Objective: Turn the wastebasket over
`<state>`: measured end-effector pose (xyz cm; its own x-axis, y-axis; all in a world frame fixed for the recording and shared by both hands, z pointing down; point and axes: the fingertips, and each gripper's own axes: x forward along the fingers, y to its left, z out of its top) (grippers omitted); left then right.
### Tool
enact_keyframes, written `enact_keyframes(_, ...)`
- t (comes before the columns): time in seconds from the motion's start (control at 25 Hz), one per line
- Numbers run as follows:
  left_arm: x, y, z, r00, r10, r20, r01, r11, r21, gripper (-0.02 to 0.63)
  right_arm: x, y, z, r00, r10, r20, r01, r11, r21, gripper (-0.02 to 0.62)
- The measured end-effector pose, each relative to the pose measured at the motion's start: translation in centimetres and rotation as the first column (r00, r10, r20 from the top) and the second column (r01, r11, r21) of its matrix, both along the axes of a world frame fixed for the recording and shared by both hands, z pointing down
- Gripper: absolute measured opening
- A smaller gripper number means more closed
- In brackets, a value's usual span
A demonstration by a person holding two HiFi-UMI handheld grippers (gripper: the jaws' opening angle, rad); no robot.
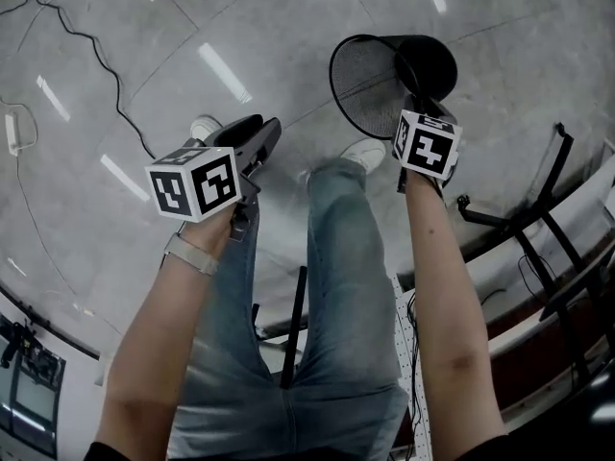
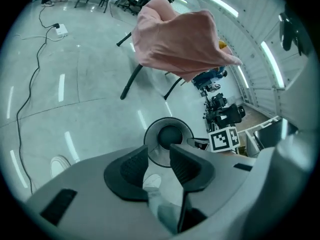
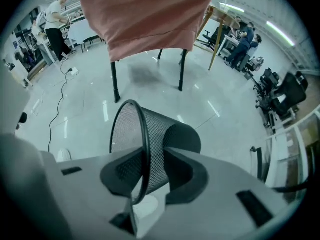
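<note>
Over the floor (image 1: 288, 27), the right gripper's (image 3: 152, 159) parted jaws straddle the tilted wastebasket's (image 3: 167, 129) rim; the left gripper's (image 2: 159, 156) jaws are spread and empty.

Left grey two-jaw gripper with black pads (image 1: 261, 134) (image 2: 157, 154): angled downward, jaws apart, nothing between them. Right grey two-jaw gripper (image 1: 421, 104) (image 3: 152, 159): pointed steeply downward, jaws apart astride the wall of the black wire-mesh wastebasket (image 3: 167, 131). Left bare forearm (image 1: 159, 353) and right bare forearm (image 1: 447, 286): extended forward.
</note>
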<state>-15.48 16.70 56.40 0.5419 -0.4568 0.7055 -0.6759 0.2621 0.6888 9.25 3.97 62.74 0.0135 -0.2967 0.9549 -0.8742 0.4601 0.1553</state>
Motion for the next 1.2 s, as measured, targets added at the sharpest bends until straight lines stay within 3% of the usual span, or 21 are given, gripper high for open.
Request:
enact_keyframes(0.2, -5.7, 1.1, 0.1, 1.0, 0.006, 0.002, -0.006, 1.0, 0.027, 0.138, -4.6, 3.5, 2.2, 0.995, 0.012, -0.099, -0.013, 1.0, -0.004, 0.121)
enact_keyframes(0.44, -11.3, 3.0, 1.9, 1.0, 0.017, 0.015, -0.018, 0.999, 0.03, 0.14, -8.9, 5.1, 4.5, 0.98, -0.035, -0.197, 0.04, 0.999, 0.024, 0.133)
enact_keyframes(0.76, -14.7, 4.5, 4.0, 1.0, -0.001, 0.004, 0.001, 0.999, 0.042, 0.138, -12.5, 6.0, 7.2, 0.961, -0.067, -0.267, 0.081, 0.996, 0.041, 0.147)
enact_keyframes(0.88, -15.2, 4.6, 4.3, 1.0, -0.003, -0.008, 0.003, 0.999, 0.044, 0.138, -13.0, 5.2, 7.2, 0.961, -0.066, -0.269, 0.083, 0.995, 0.055, 0.147)
enact_keyframes(1.08, -14.4, 4.5, 3.8, 1.0, 0.01, -0.017, -0.009, 0.999, 0.043, 0.14, -13.4, 5.6, 7.4, 0.972, -0.073, -0.223, 0.074, 0.997, -0.005, 0.155)
enact_keyframes(1.2, -13.0, 3.7, 3.0, 1.0, 0.009, -0.015, -0.009, 0.999, 0.048, 0.14, -13.9, 6.3, 7.3, 0.987, -0.095, -0.128, 0.086, 0.993, -0.08, 0.237)
